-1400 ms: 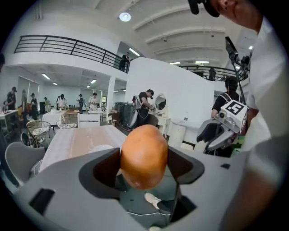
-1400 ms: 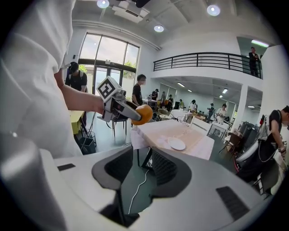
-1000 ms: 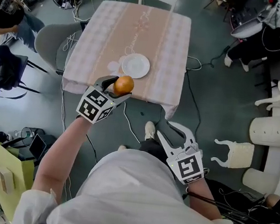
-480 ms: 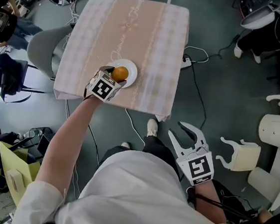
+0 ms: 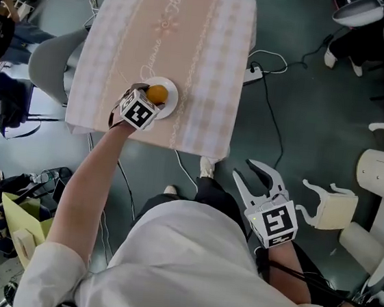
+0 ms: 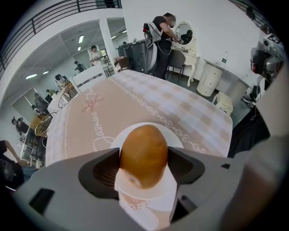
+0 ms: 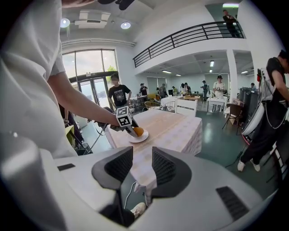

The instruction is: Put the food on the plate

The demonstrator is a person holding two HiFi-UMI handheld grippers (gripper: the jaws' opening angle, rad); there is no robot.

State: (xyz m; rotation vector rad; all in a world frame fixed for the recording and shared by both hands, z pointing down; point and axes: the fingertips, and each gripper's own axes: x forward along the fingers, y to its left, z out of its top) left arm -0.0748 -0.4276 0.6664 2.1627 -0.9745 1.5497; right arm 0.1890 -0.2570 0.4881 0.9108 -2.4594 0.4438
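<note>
Grey-green floor point(image 5: 302, 93); table under pink checked cloth point(image 5: 193, 25) at 11 o'clock; grey chair point(image 5: 51, 58) at its 9; white furniture point(image 5: 383, 171) at 3 o'clock; tall windows point(image 7: 90, 67), white walls point(image 6: 216, 27), black-railed balcony point(image 7: 189, 34), round ceiling lamps point(image 7: 125, 25)

Square table point(image 5: 216, 137), pink checked tablecloth point(image 5: 203, 54), white plate point(image 5: 173, 99) near its front edge

Left arm point(image 5: 86, 189) is stretching way out in front, forearm bare, and the left claw point(image 5: 150, 100) is pointing steeply down over the desk point(image 5: 211, 48), close to its near edge and toward the left corner. Its jaws are squeezing an orange fruit point(image 5: 157, 94) from both sides, so they're sitting pretty wide. The right claw point(image 5: 253, 177) is hanging low beside the body, off the desk's near edge, pointing forward and slightly down, with its jaws apart and gripping nothing.
</note>
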